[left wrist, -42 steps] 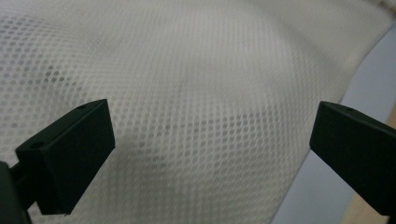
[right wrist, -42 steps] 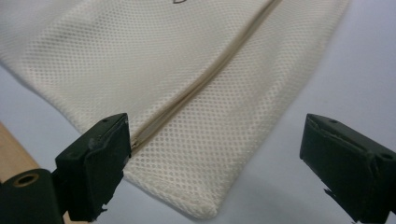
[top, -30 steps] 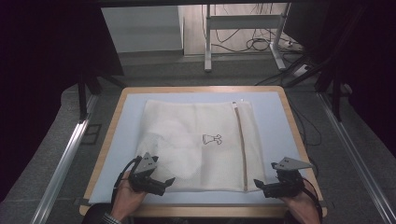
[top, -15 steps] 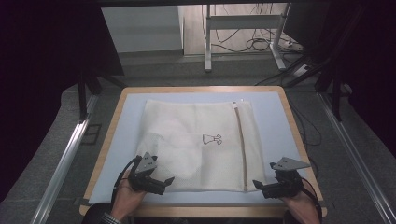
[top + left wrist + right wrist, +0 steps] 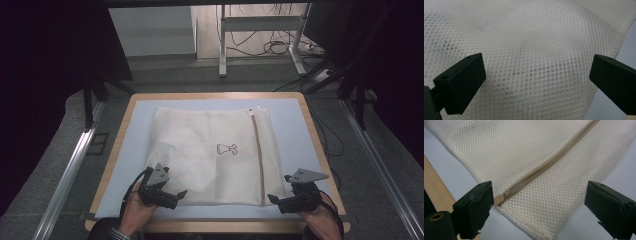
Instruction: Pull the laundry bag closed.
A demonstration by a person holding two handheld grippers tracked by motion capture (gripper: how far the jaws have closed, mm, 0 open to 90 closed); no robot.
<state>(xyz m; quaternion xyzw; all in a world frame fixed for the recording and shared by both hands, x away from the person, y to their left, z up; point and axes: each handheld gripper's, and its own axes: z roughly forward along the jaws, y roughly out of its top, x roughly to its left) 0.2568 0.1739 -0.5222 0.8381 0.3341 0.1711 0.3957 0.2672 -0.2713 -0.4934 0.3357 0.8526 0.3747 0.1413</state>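
A cream mesh laundry bag [image 5: 210,150] lies flat on the pale blue mat [image 5: 135,150]. A beige zipper [image 5: 258,155] runs along its right side, and a small black logo [image 5: 226,148] is printed near the middle. My left gripper [image 5: 176,198] hovers open at the bag's front left corner. In the left gripper view, the left gripper [image 5: 536,82] has mesh [image 5: 529,37] between its spread jaws. My right gripper [image 5: 276,201] stands open at the front right corner. In the right gripper view, the zipper pull [image 5: 498,200] lies beside the left jaw of the right gripper [image 5: 539,207].
The mat sits on a wooden-rimmed table [image 5: 120,130]. Bare mat borders the bag on every side. The wooden front rim [image 5: 434,192] runs close to the right gripper. Metal rails [image 5: 70,165] flank the table, and cables [image 5: 280,47] lie on the floor beyond.
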